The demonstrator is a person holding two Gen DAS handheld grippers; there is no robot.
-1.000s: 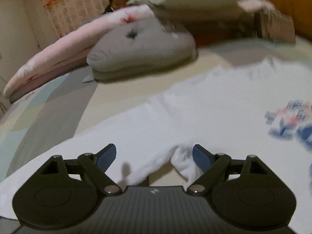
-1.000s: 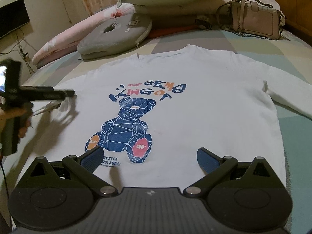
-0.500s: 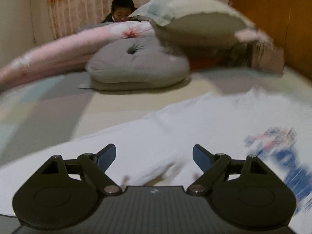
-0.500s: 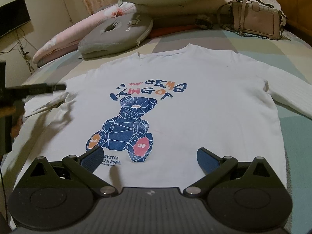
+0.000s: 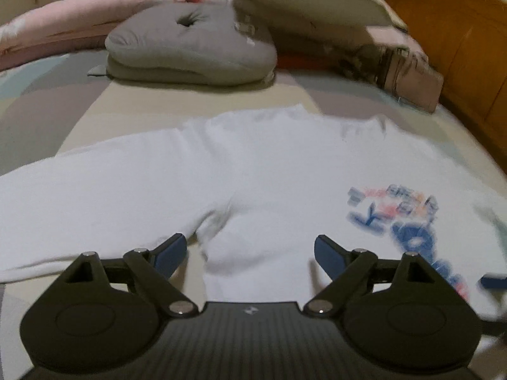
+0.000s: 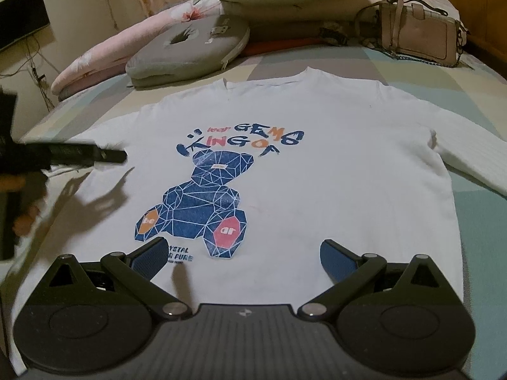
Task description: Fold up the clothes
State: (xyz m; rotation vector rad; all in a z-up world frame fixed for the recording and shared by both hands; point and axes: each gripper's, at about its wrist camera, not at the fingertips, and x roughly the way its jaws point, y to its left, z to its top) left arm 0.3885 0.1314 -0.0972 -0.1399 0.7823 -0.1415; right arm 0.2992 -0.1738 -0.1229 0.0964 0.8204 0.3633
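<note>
The white sweatshirt (image 6: 317,171) lies face up and spread flat on the bed (image 6: 475,228), its neckline toward the pillows and its hem toward the person, so its long axis runs from near to far; the blue bear print (image 6: 196,202) reads upright from the right wrist view. Its sleeves stretch out sideways, one running off to the left in the left wrist view (image 5: 95,202), the other off to the right edge of the right wrist view. The left claw (image 5: 250,253) hovers just above the armpit where that left sleeve meets the body, jaws wide apart with nothing between them, so this claw is the nearer one to that sleeve and seam. The right claw (image 6: 244,258) hangs over the hem below the print, also open and empty. Beyond the collar sit a grey cushion (image 6: 190,50), a pink quilt (image 6: 104,60) and a beige handbag (image 6: 418,34) near the headboard.
</note>
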